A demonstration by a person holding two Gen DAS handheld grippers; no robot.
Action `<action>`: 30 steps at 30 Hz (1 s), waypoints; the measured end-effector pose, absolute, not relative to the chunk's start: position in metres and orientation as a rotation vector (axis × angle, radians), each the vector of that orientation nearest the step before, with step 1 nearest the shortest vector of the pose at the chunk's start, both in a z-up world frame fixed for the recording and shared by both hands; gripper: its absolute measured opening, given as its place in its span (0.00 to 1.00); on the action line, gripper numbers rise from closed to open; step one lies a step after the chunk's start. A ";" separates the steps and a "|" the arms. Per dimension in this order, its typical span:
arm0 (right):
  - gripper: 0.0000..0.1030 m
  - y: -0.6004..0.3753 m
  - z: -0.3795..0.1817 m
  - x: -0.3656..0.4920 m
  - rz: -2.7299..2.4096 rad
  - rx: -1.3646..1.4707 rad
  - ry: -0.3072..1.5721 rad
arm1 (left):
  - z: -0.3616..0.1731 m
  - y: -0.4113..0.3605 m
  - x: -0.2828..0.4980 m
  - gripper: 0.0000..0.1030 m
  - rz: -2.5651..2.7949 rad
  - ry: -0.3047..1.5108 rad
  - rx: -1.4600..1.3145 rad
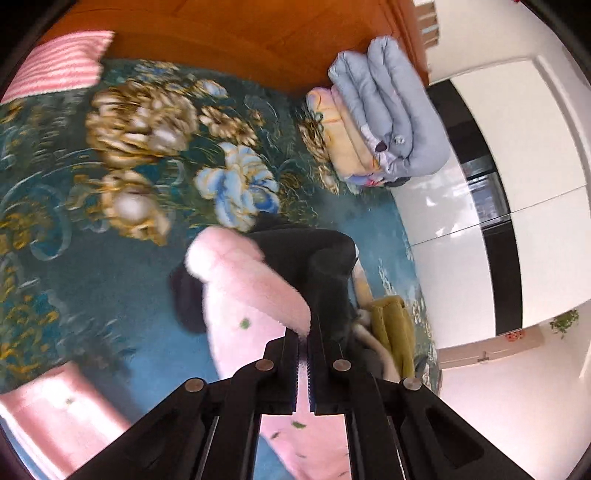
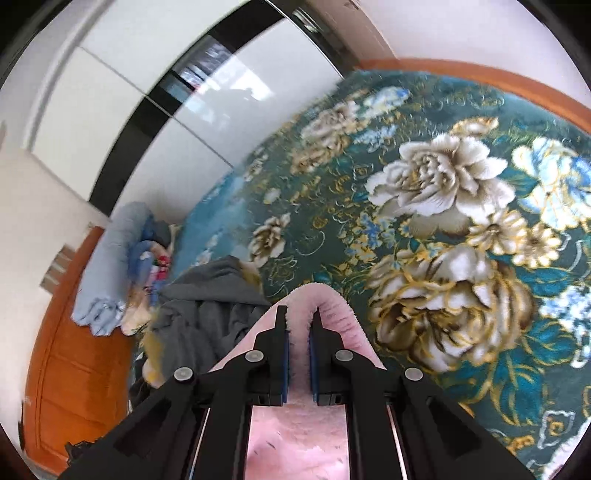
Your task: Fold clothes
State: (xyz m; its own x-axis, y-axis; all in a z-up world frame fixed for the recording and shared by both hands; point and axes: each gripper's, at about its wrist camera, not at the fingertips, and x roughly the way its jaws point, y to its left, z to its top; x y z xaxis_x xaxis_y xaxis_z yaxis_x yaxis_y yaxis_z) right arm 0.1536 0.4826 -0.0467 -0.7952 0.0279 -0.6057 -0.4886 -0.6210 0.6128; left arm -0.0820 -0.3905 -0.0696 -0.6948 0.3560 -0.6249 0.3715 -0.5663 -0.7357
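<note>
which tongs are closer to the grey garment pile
Left. The left tongs, shut on the pink fleece, sit right against the grey garment. The right tongs grip the pink fleece too, with the grey garment off to their left.

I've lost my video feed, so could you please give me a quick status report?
Left gripper shut on pink fleece garment. Right gripper shut on the same garment. Dark grey clothes heaped close beside it on the floral bedspread.

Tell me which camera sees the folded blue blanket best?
The left wrist view: the folded blue blanket sits whole and fairly sharp by the wooden headboard. The right wrist view shows it only small, stretched and blurry at the edge.
</note>
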 end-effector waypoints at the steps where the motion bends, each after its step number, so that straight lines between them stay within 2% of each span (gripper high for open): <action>1: 0.08 0.480 -0.047 0.172 2.453 -0.811 1.164 | -0.077 -0.395 -0.058 0.03 -2.478 1.398 1.231; 5: 0.08 0.475 -0.086 0.235 2.317 -0.966 1.173 | -0.131 -0.411 0.013 0.03 -2.319 1.241 1.370; 9: 0.09 0.468 -0.133 0.274 2.168 -1.073 1.252 | -0.171 -0.424 0.055 0.03 -2.154 1.327 1.409; 14: 0.15 0.458 -0.148 0.292 2.125 -1.083 1.294 | -0.172 -0.421 0.072 0.03 -2.158 1.401 1.376; 15: 0.18 0.457 -0.146 0.297 2.130 -1.068 1.307 | -0.169 -0.420 0.071 0.03 -2.170 1.404 1.375; 18: 0.53 0.457 -0.135 0.312 2.133 -1.031 1.293 | -0.165 -0.420 0.070 0.03 -2.191 1.409 1.378; 20: 0.53 0.455 -0.129 0.328 2.128 -0.982 1.317 | -0.164 -0.422 0.074 0.03 -2.192 1.414 1.382; 23: 0.53 0.439 -0.135 0.335 2.169 -0.990 1.451 | -0.161 -0.420 0.075 0.03 -2.186 1.429 1.382; 27: 0.53 0.406 -0.170 0.311 2.160 -1.083 1.622 | -0.155 -0.414 0.079 0.03 -2.197 1.429 1.392; 30: 0.53 0.389 -0.192 0.285 2.082 -1.117 1.680 | -0.149 -0.410 0.082 0.03 -2.201 1.415 1.399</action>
